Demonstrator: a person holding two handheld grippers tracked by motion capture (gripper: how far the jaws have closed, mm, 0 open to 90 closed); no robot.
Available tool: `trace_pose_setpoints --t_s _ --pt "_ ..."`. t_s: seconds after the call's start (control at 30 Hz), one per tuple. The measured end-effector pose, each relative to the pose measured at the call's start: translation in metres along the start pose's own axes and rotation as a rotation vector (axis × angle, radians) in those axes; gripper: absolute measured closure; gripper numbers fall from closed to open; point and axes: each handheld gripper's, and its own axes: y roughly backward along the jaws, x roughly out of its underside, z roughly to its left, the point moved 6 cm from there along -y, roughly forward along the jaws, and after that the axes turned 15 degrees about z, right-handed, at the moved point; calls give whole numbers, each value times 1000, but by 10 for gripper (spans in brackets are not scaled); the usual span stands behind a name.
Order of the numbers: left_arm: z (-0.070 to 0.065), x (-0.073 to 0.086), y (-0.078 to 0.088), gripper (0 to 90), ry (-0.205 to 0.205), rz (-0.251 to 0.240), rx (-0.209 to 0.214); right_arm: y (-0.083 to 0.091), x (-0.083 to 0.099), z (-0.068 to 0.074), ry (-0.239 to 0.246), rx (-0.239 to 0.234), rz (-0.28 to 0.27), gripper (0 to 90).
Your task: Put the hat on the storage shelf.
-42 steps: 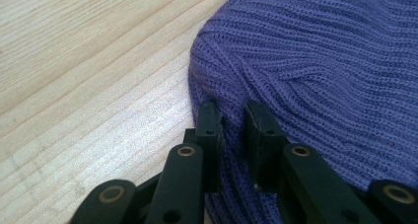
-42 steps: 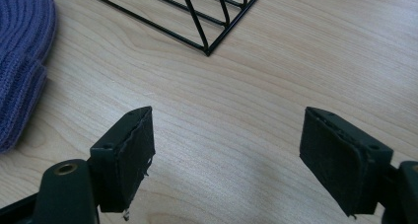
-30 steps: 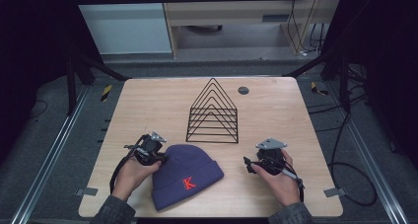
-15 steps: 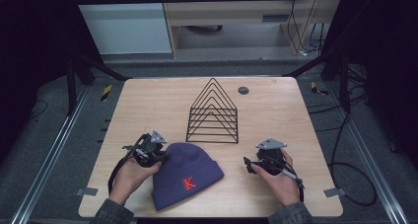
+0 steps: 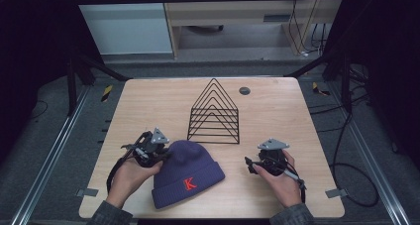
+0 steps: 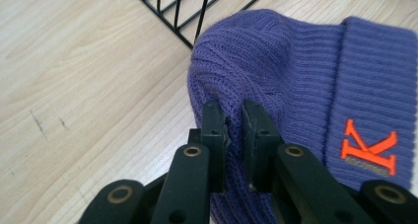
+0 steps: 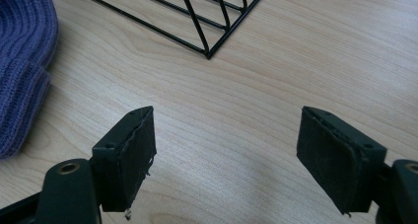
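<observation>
Beanie (image 5: 187,173) of purple knit lies flat at the near edge of the wooden table (image 5: 277,106), between the 2 hands, with its folded cuff toward the person and an orange letter K (image 5: 189,183) on that cuff. At its left side the left gripper (image 5: 157,154) is clenched on the knit: in the left gripper view the 2 black jaws stand almost together with a fold of the purple crown (image 6: 236,61) pinched between them, and the cloth rises a little into the grip. To the right of the beanie, and apart from it, the right gripper (image 5: 249,164) is held low over bare wood; in the right gripper view its jaws stand wide with nothing between them, and the edge of the beanie (image 7: 22,66) shows at the left. Just behind the beanie stands a black wire rack (image 5: 214,113) made of triangular frames, upright near the middle of the table. Farther back, near the far edge, lies 1 small dark round disc (image 5: 244,90).
</observation>
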Motion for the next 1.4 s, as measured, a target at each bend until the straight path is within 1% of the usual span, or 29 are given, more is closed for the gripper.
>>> trace_pose_setpoints --t_s 0.1,0.23,0.3,0.43,0.53,0.73,0.77,0.87,0.93,0.97,1.17,1.23,1.27,1.3,1.4 --pt "-3 -2 6 808 -18 -4 -3 0 0 1 0 -3 3 238" --pt "-5 -2 13 810 -30 -20 -7 1 0 2 7 -4 -2 248" --pt "-6 -3 19 811 -41 -26 -19 2 -1 2 5 -7 -5 252" --pt "-7 -5 26 814 -52 -40 -26 1 0 2 7 -8 2 254" --pt "-10 -8 34 815 -70 -58 -26 2 0 3 7 -7 0 253" --pt "-13 -12 46 816 -94 -73 -34 3 0 2 7 -12 -4 258" --pt "-14 -14 48 816 -99 -80 -27 3 -1 2 7 -13 -5 258" --pt "-15 -16 54 816 -118 -85 -30 4 -1 5 8 -26 -9 258" --pt "-15 -18 57 816 -128 -87 -33 6 -1 7 26 -29 -15 254" --pt "-15 -19 59 816 -135 -87 -33 6 -2 9 24 -33 -15 253" --pt "-13 -23 73 817 -161 -103 -42 12 -5 15 44 -41 -41 244" --pt "-10 -24 77 817 -163 -105 -49 14 -6 17 55 -49 -47 232" --pt "-9 -24 78 818 -163 -106 -46 14 -7 18 50 -56 -48 226" --pt "-7 -25 81 817 -159 -112 -43 15 -8 18 58 -59 -50 220" --pt "-1 -27 88 817 -149 -128 -50 22 -13 22 78 -70 -63 206"
